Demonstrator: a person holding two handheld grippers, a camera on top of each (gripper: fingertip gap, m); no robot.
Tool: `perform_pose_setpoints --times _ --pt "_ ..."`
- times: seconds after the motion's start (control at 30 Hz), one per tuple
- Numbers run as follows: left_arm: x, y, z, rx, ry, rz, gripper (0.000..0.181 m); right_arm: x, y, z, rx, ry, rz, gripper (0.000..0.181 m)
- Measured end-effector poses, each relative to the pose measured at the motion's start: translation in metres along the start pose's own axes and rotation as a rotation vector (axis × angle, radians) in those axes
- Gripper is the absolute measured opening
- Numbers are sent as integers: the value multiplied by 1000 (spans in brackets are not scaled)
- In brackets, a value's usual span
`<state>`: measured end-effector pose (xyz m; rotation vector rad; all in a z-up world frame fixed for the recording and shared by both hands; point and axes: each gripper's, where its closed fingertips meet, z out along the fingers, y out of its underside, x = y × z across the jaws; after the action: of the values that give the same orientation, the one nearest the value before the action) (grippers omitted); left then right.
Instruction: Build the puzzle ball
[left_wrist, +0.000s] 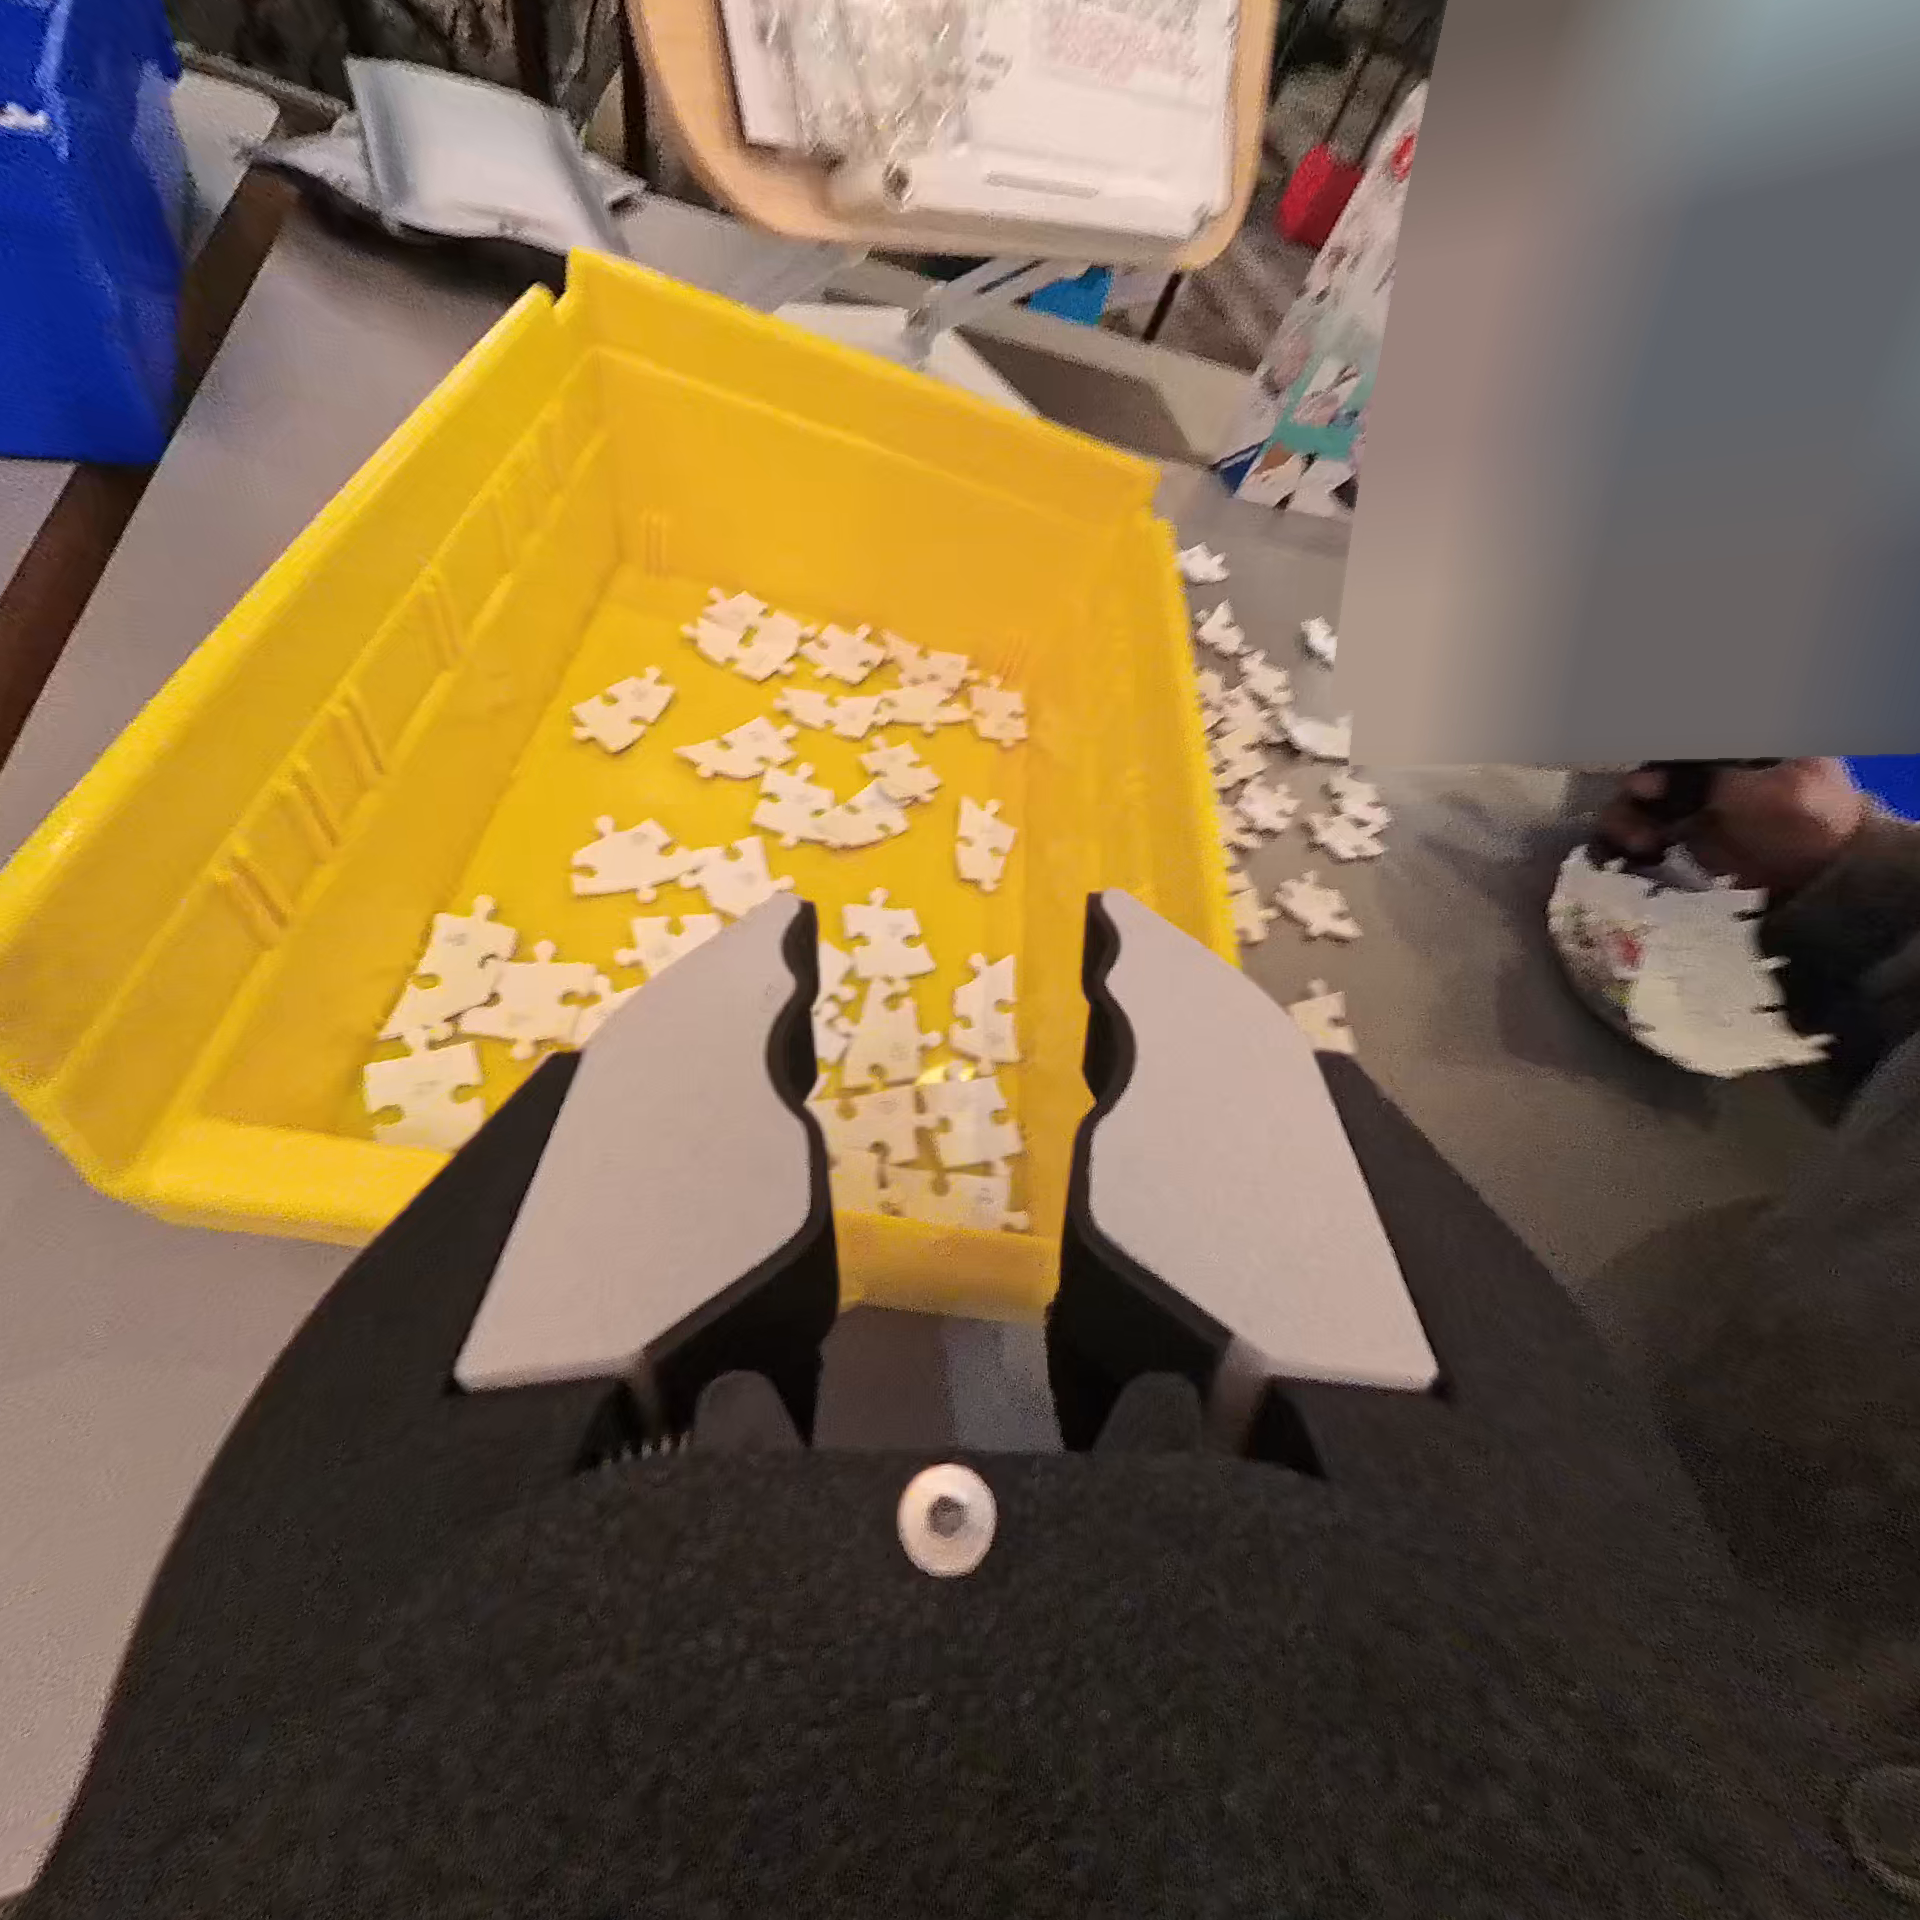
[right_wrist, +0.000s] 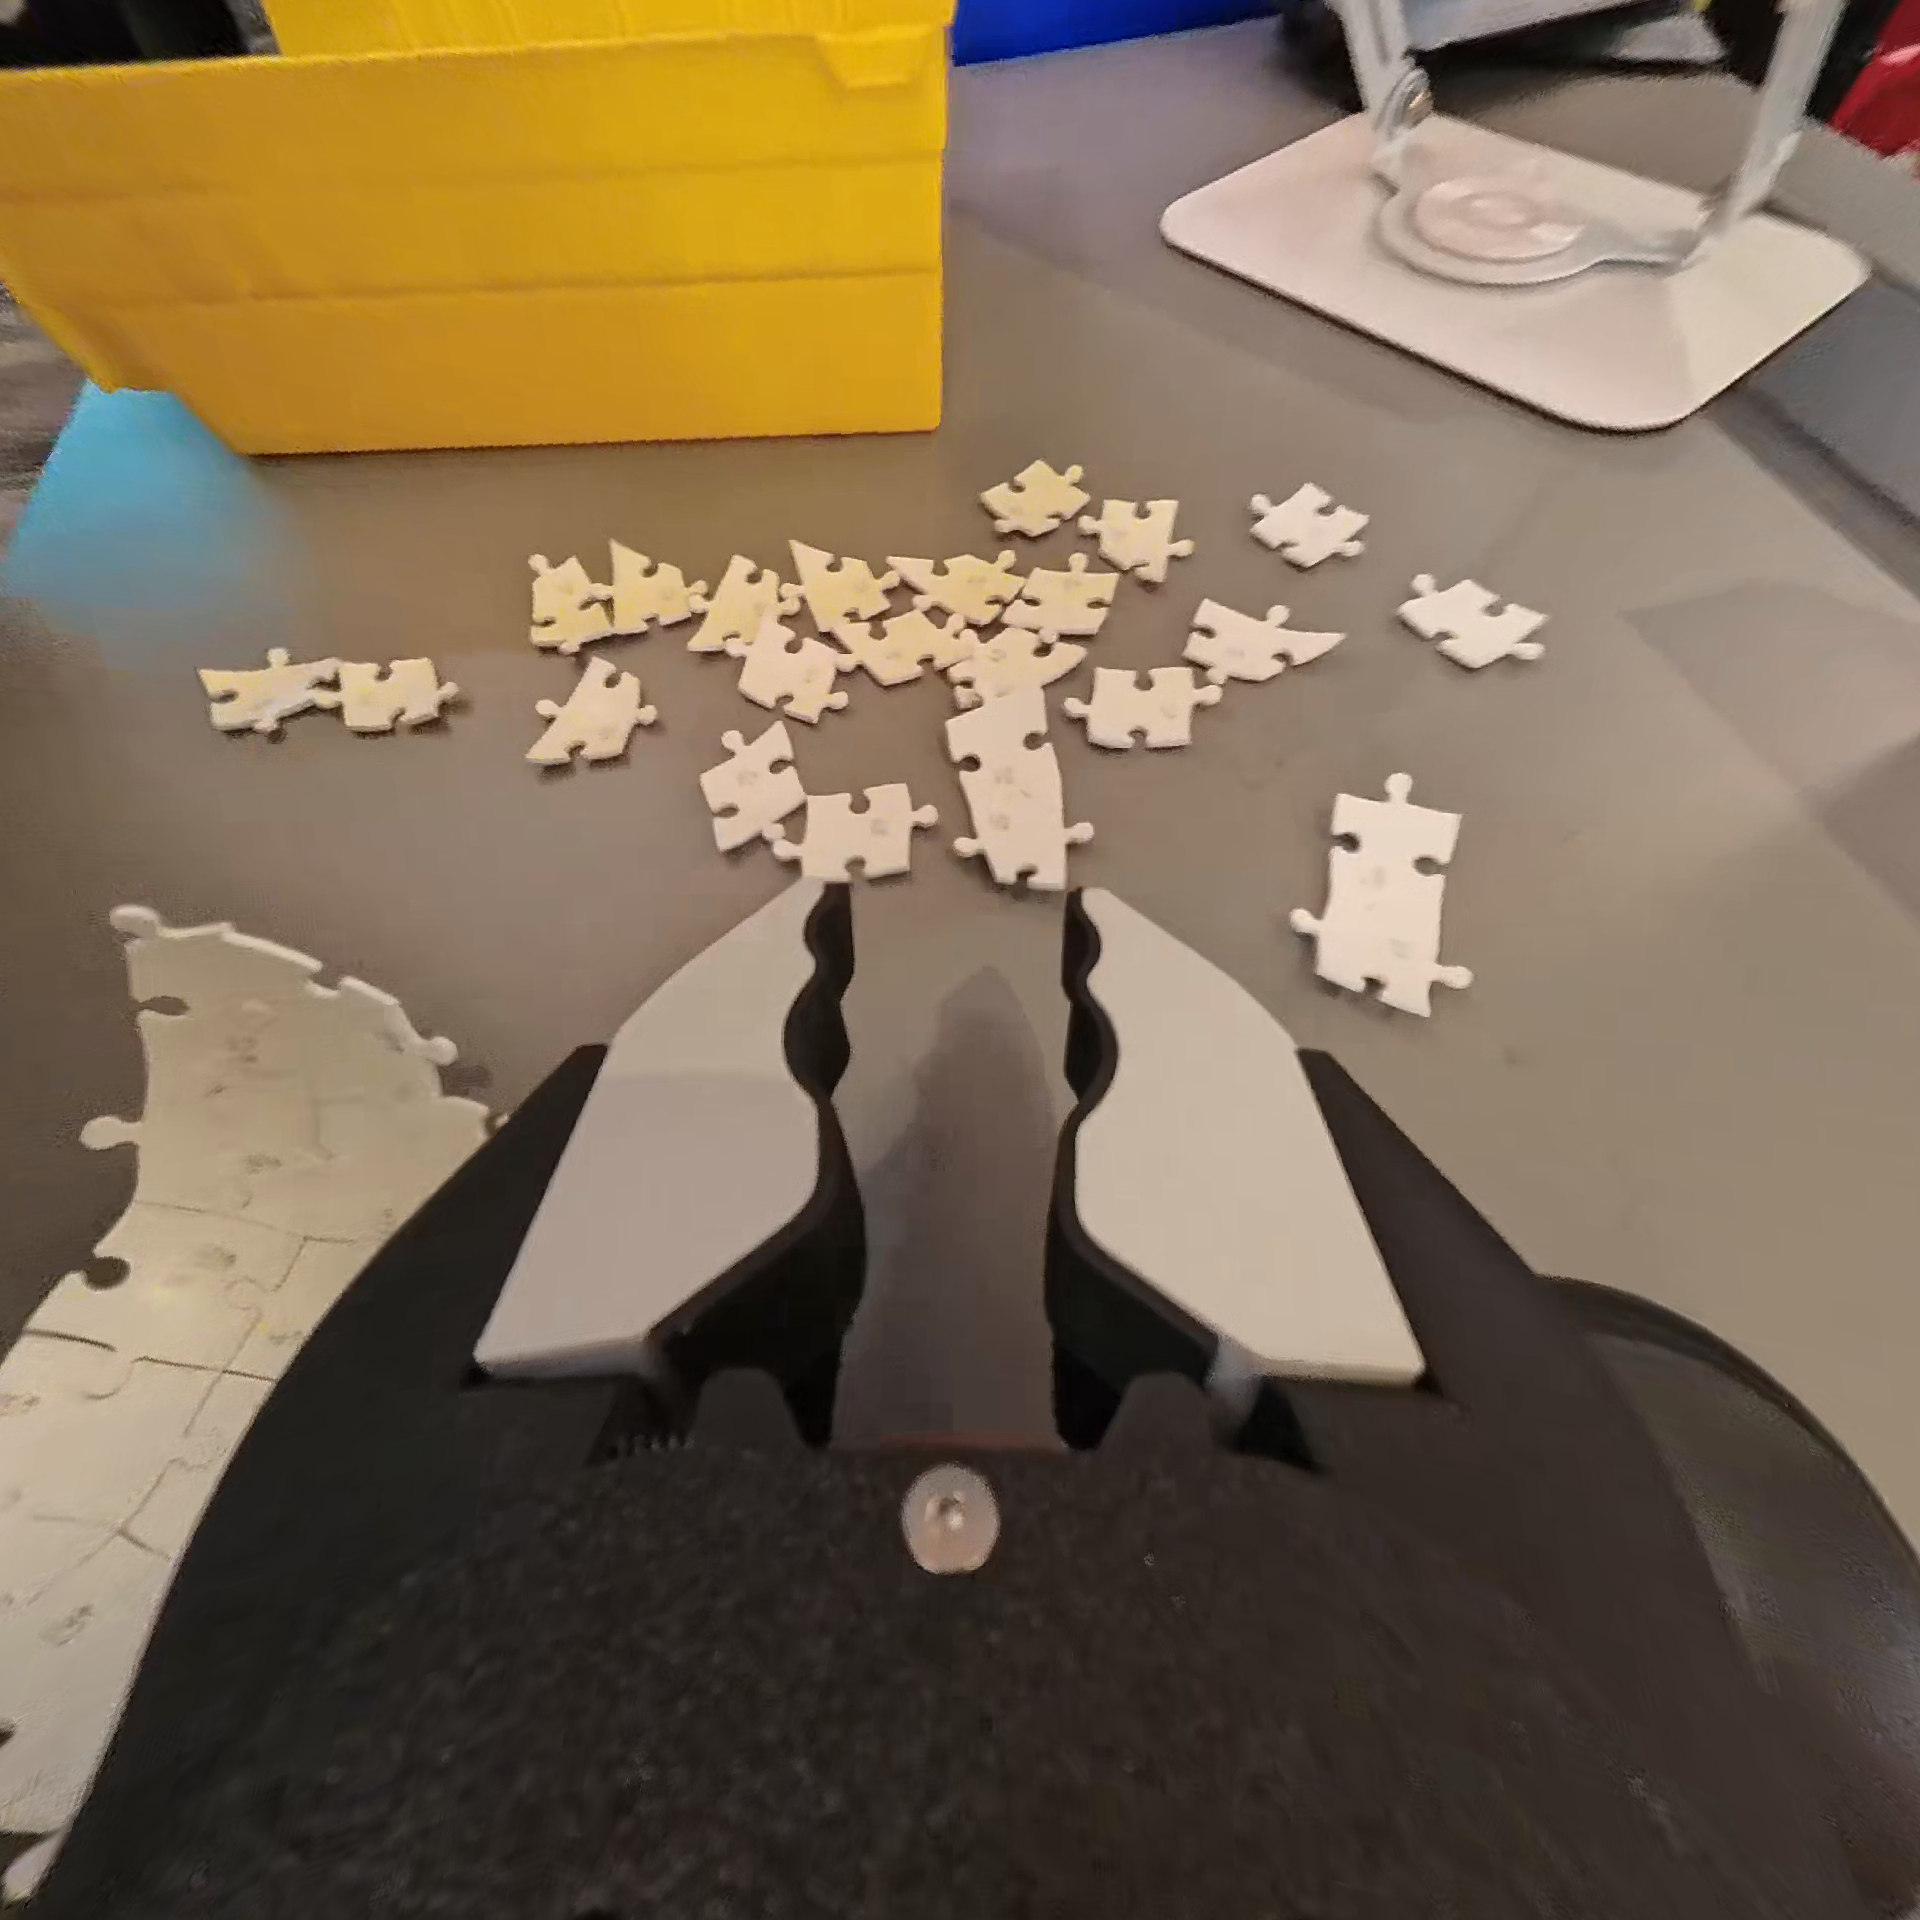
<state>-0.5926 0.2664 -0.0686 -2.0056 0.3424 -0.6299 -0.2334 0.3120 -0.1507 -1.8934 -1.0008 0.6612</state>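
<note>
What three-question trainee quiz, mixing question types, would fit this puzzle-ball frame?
1. True or false: the left hand-held gripper is shut on a puzzle piece.
2. Where do loose puzzle pieces lie? A) only in the yellow bin B) in the bin and on the grey table C) only on the table
3. Fill in: the partly built puzzle ball section lies to the ____ of the right hand-held gripper in its view.

Key: 1 false; 2 B; 3 left.
</note>
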Motion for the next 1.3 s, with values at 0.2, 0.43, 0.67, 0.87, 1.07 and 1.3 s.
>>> perform_pose_setpoints --times 0.2,0.43,0.67,0.87,1.07,1.3 --pt "-18 2 19 -104 -84 72 51 -1 -3 2 12 -68 0 36" --pt "-28 22 40 -259 -117 158 52 -9 -2 1 22 -64 -75 35" --pt "-39 28 33 -318 -181 217 52 -10 5 7 -45 -81 -72 33" --pt "-41 33 29 -324 -194 222 51 -13 8 10 -68 -87 -90 32" --pt "-49 45 23 -380 -216 250 51 -10 5 8 -48 -99 -44 32" --pt "-52 49 12 -356 -220 251 52 -8 6 8 -55 -89 -34 33"
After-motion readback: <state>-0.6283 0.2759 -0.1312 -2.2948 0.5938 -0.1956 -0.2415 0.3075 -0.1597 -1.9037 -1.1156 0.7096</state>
